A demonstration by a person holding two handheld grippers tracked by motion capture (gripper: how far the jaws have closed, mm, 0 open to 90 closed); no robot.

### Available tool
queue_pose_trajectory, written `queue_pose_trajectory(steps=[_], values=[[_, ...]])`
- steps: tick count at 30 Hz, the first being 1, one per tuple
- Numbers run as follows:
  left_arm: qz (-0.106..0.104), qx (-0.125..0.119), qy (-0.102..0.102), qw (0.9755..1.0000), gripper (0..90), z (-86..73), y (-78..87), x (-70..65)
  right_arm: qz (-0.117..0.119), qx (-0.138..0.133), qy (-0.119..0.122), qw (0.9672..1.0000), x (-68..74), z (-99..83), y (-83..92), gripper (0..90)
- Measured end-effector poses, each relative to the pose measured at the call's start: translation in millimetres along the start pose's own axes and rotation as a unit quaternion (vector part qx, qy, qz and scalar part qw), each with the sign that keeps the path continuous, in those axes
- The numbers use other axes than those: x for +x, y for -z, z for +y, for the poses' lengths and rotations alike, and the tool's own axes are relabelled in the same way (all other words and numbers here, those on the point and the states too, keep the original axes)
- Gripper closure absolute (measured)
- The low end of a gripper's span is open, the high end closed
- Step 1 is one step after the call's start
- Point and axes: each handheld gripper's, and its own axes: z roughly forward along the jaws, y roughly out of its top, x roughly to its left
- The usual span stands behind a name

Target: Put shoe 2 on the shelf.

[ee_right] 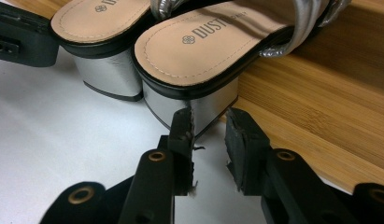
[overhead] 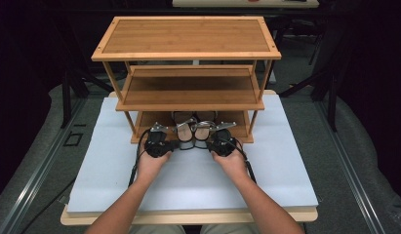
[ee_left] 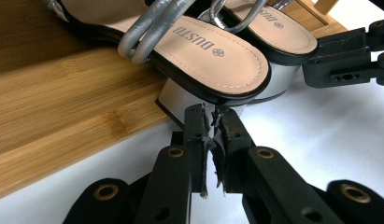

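A pair of silver-strapped sandals with tan insoles and silver block heels rests on the bottom shelf of a bamboo rack (overhead: 190, 91), heels jutting over the front edge. The left sandal (overhead: 185, 130) (ee_left: 213, 58) has its heel just past my left gripper (overhead: 180, 143) (ee_left: 212, 112). That gripper's ragged pads stand a slit apart with nothing between them. The right sandal (overhead: 204, 129) (ee_right: 203, 51) has its heel right at the tips of my right gripper (overhead: 204, 144) (ee_right: 210, 116). Those jaws stand a small gap apart and hold nothing.
The rack has three shelves; the top (overhead: 186, 36) and middle (overhead: 188, 90) ones are bare. It stands at the back of a white mat (overhead: 188, 180) on the table. The wooden bottom shelf (ee_left: 63, 121) (ee_right: 320, 98) lies beside each gripper.
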Motion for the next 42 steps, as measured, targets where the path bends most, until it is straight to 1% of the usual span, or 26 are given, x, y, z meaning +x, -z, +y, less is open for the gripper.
queue_pose_trajectory(steps=[2, 7, 11, 12, 13, 15, 17, 18, 19, 20, 22, 23, 26, 28, 29, 30, 31, 32, 34, 35, 36, 37, 38, 39, 40, 42], values=[[0.000, 0.000, -0.001, 1.0000, 84.0, 0.0, 0.0, -0.1, 0.004, 0.000, 0.000, 1.0000, -0.4, 0.0, -0.1, 71.0], [0.003, 0.006, -0.005, 1.0000, 84.1, -1.6, 1.9, 0.6, -0.001, 0.003, 0.004, 1.0000, -0.5, -0.6, 0.1, 70.6], [0.005, 0.004, -0.002, 1.0000, 84.0, -5.9, 9.6, 4.9, -0.009, 0.006, 0.009, 0.9999, -2.8, -4.1, 4.1, 70.6], [0.006, 0.004, -0.002, 1.0000, 84.1, -7.1, 12.0, 6.7, -0.005, 0.007, 0.008, 0.9999, -3.9, -5.2, 5.9, 70.6], [0.008, 0.003, 0.000, 1.0000, 84.0, -8.7, 14.6, 8.4, -0.011, 0.008, 0.009, 0.9999, -4.6, -6.4, 8.2, 70.6], [0.010, 0.004, 0.001, 0.9999, 84.0, -11.6, 20.6, 12.6, 0.004, 0.007, 0.011, 0.9999, -8.2, -9.1, 12.5, 70.6], [0.014, 0.002, 0.000, 0.9999, 84.0, -14.7, 26.9, 16.6, -0.016, 0.010, 0.014, 0.9997, -9.2, -11.9, 18.3, 70.6], [0.016, 0.002, 0.000, 0.9999, 84.0, -16.2, 30.2, 18.6, -0.020, 0.009, 0.015, 0.9996, -10.3, -13.6, 21.0, 70.6], [0.018, 0.001, 0.000, 0.9998, 84.0, -17.7, 33.5, 20.8, -0.012, 0.009, 0.015, 0.9998, -12.1, -15.5, 23.2, 70.6], [0.019, 0.001, 0.000, 0.9998, 83.9, -19.1, 36.7, 22.8, -0.027, 0.014, 0.015, 0.9994, -12.2, -17.1, 26.0, 70.5], [0.022, -0.003, 0.003, 0.9998, 83.6, -22.4, 42.8, 26.1, -0.012, 0.013, 0.016, 0.9997, -15.1, -21.1, 30.7, 70.5], [0.023, -0.003, 0.004, 0.9997, 83.5, -24.0, 45.6, 27.4, -0.011, 0.013, 0.017, 0.9997, -16.2, -22.9, 33.1, 70.5], [0.027, -0.004, 0.003, 0.9996, 83.2, -29.8, 55.9, 30.7, -0.015, 0.013, 0.017, 0.9997, -17.0, -28.6, 41.2, 70.2], [0.027, -0.005, 0.002, 0.9996, 83.2, -34.4, 62.7, 32.2, -0.015, 0.013, 0.026, 0.9995, -16.9, -32.8, 46.1, 69.9], [0.028, -0.005, 0.003, 0.9996, 83.2, -36.9, 65.7, 32.5, -0.027, 0.013, 0.030, 0.9991, -16.2, -35.1, 48.9, 69.9], [0.028, -0.004, 0.001, 0.9996, 83.1, -39.5, 68.9, 33.4, -0.024, 0.013, 0.034, 0.9991, -16.7, -37.5, 50.8, 69.7], [0.028, -0.004, 0.000, 0.9996, 83.0, -42.2, 72.1, 34.1, -0.029, 0.015, 0.038, 0.9987, -16.9, -39.8, 52.7, 69.6], [0.028, -0.005, 0.002, 0.9996, 82.9, -45.1, 75.2, 34.5, -0.041, 0.020, 0.041, 0.9981, -16.6, -41.9, 55.3, 69.6], [0.029, -0.004, 0.000, 0.9996, 82.8, -50.9, 81.5, 35.8, -0.032, 0.016, 0.040, 0.9986, -18.5, -47.1, 58.4, 69.5], [0.030, -0.004, 0.002, 0.9995, 82.6, -53.8, 84.5, 36.1, -0.040, 0.019, 0.037, 0.9983, -18.3, -49.8, 60.9, 69.4], [0.030, -0.003, 0.001, 0.9995, 82.3, -56.5, 88.2, 36.7, -0.025, 0.016, 0.034, 0.9990, -19.7, -53.0, 62.8, 69.2], [0.033, -0.004, 0.001, 0.9994, 82.2, -59.5, 91.5, 37.1, -0.024, 0.013, 0.036, 0.9990, -20.2, -56.2, 64.9, 69.1], [0.035, -0.004, 0.000, 0.9994, 82.2, -62.5, 94.9, 38.0, -0.045, 0.015, 0.041, 0.9980, -18.6, -59.5, 68.0, 69.1], [0.036, -0.004, 0.002, 0.9993, 82.0, -65.4, 97.7, 38.5, -0.047, 0.012, 0.038, 0.9981, -17.8, -63.1, 70.7, 69.1], [0.037, -0.002, 0.005, 0.9993, 82.0, -68.4, 100.1, 39.1, -0.047, 0.011, 0.034, 0.9983, -17.3, -66.3, 73.1, 69.0], [0.042, -0.002, 0.006, 0.9991, 81.9, -74.0, 103.2, 40.5, -0.033, 0.005, 0.023, 0.9992, -17.3, -72.2, 77.3, 69.0]])
